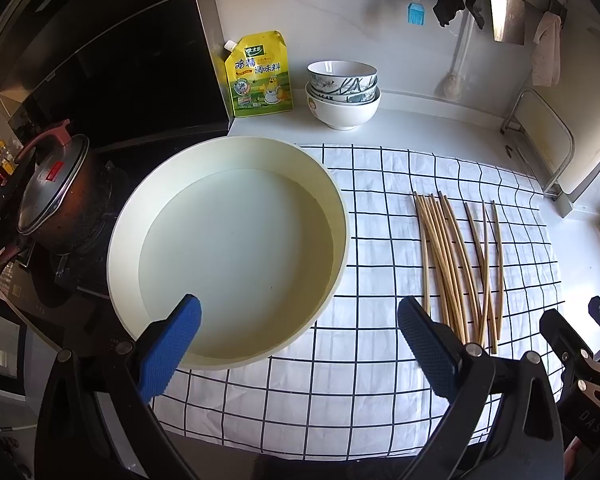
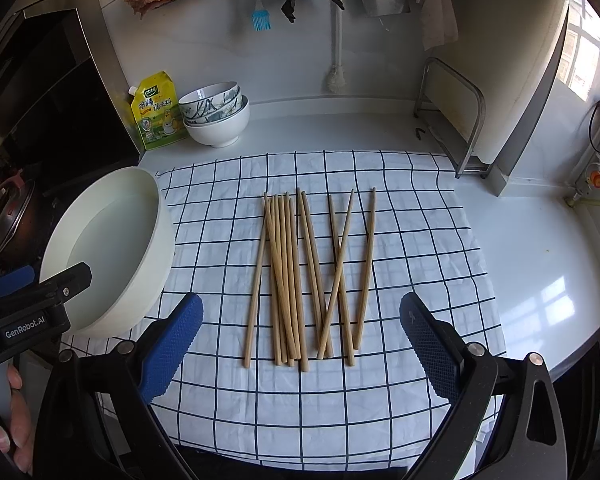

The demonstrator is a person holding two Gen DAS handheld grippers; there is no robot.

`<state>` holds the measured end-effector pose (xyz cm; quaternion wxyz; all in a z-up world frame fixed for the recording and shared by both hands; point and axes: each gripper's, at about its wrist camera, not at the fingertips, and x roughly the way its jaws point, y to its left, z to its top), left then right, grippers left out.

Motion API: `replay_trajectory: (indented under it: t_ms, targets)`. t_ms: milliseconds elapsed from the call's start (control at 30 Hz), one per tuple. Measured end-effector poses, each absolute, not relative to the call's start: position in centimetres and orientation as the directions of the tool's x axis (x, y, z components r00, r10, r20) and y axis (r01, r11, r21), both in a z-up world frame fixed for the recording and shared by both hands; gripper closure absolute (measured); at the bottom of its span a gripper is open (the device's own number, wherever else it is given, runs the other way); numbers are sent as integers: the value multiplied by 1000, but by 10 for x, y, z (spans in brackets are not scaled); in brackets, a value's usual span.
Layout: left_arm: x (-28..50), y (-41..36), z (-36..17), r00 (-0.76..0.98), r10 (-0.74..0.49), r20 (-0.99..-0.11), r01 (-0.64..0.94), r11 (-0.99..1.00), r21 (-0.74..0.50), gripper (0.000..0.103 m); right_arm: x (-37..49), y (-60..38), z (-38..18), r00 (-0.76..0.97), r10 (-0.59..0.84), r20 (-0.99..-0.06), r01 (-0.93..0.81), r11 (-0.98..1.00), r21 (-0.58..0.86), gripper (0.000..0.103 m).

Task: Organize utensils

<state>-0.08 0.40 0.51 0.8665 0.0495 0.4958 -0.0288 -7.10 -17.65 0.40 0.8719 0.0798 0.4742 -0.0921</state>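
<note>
You work over a white cloth with a dark grid (image 2: 400,248) spread on the counter, and everything here is best placed against that cloth. On its left edge, partly overhanging toward the stove, sits the large cream basin (image 1: 336,216), round and shallow-walled; nothing lies in it as far as either view shows. Behind the cloth's far left corner stand the stacked bowls (image 2: 216,114) with a yellow seasoning pouch (image 2: 156,112) just beside them. Off the cloth's left side a dark lidded pot (image 1: 56,196) rests on the burner.

The chopsticks (image 2: 296,272) lie on the cloth's middle, all roughly parallel and pointing away from you: a tight bundle on the left of the group, then a few looser ones to the right, two of which cross each other. None is lifted and none sits in the basin, so I judge the sorting not yet started; every stick is left to gather or pair.

Your left gripper (image 1: 300,344) hovers over the basin's near rim and the cloth beside it, jaws spread wide and holding nothing. Your right gripper (image 2: 300,344) hovers above the cloth's near edge, just short of the chopstick ends, jaws likewise spread and empty
</note>
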Motion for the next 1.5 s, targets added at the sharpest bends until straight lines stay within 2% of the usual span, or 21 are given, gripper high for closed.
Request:
replay_trajectory:
  t_ms: [900, 1100, 1300, 1500]
  targets:
    - [-3, 0, 4, 509, -10, -860, 113, 992, 55, 6, -71, -177, 3, 531, -64, -845, 228, 971, 70, 9]
    - [-2, -22, -2, 513, -64, -856, 170, 985, 28, 6, -80, -196, -2, 521, -73, -851, 248, 966, 69, 9]
    - [1, -61, -18, 536, -71, -841, 213, 976, 53, 6, -90, -233, -14, 514, -109, -851, 286, 957, 50, 9]
    - [12, -89, -55, 498, -78, -864, 210, 977, 33, 6, -87, -271, -43, 505, -108, -856, 298, 953, 55, 9]
